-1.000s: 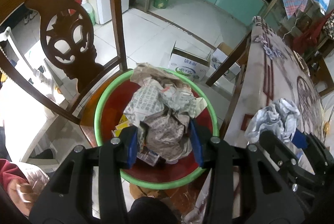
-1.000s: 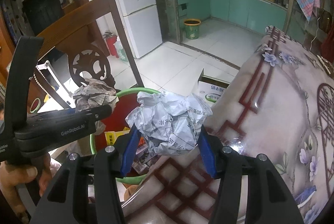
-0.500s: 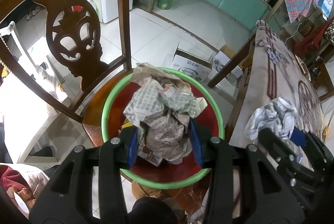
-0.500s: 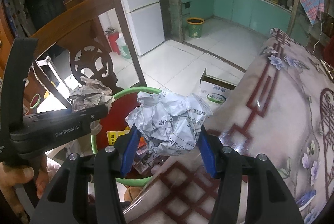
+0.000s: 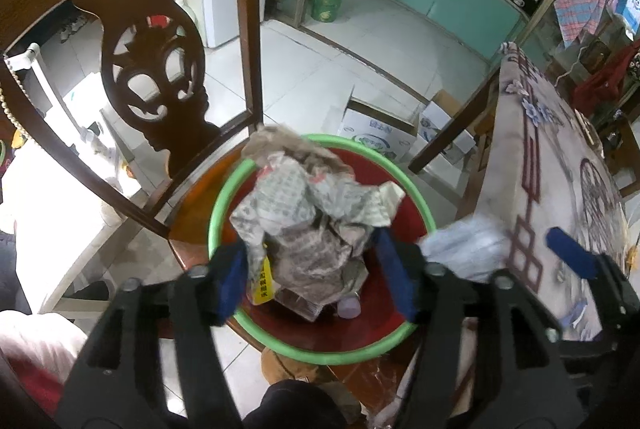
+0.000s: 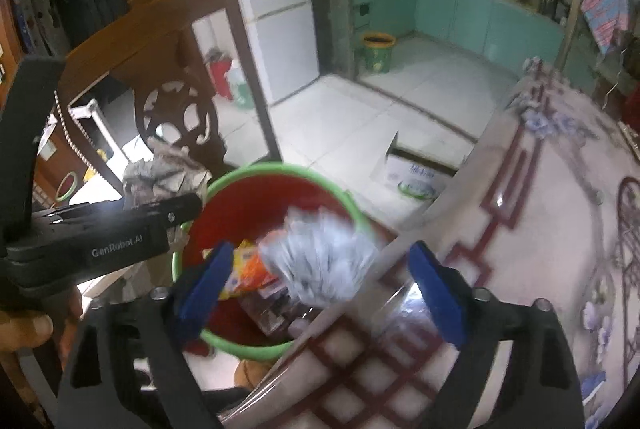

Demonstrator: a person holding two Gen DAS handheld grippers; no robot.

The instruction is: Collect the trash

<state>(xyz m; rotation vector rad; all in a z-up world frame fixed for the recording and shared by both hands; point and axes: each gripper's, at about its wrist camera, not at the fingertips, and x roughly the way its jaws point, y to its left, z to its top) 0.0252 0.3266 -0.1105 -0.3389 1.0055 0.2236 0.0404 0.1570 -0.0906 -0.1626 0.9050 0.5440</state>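
From the left wrist camera, we look steeply down along our left gripper [image 5: 314,275]. Its jaws are opening, and the blue pads stand clear on either side of a crumpled newspaper ball [image 5: 308,213] that lies between and just ahead of them. The ball is directly over the red basin with a green rim [image 5: 320,355], which sits on a wooden chair [image 5: 156,77] below the gripper. Other scraps, one of them a yellow wrapper [image 5: 264,283], already lie in the basin. To the right of this gripper, a blurred pale wad of paper [image 5: 466,247] sits in line with the basin's right rim, beside the edge of the patterned tablecloth [image 5: 560,165].

From the right wrist camera, our right gripper [image 6: 322,283] is also opening, its jaws spread wide and no longer touching anything. The pale wad [image 6: 320,259], smeared by blur, is between and just ahead of the pads, over the near right part of the basin [image 6: 276,173] and close to the table edge. The left gripper [image 6: 120,229] with its newspaper ball [image 6: 164,173] is off to the left, over the basin's far left rim. We judge both wads to be over the basin, the pale one nearer its rim.
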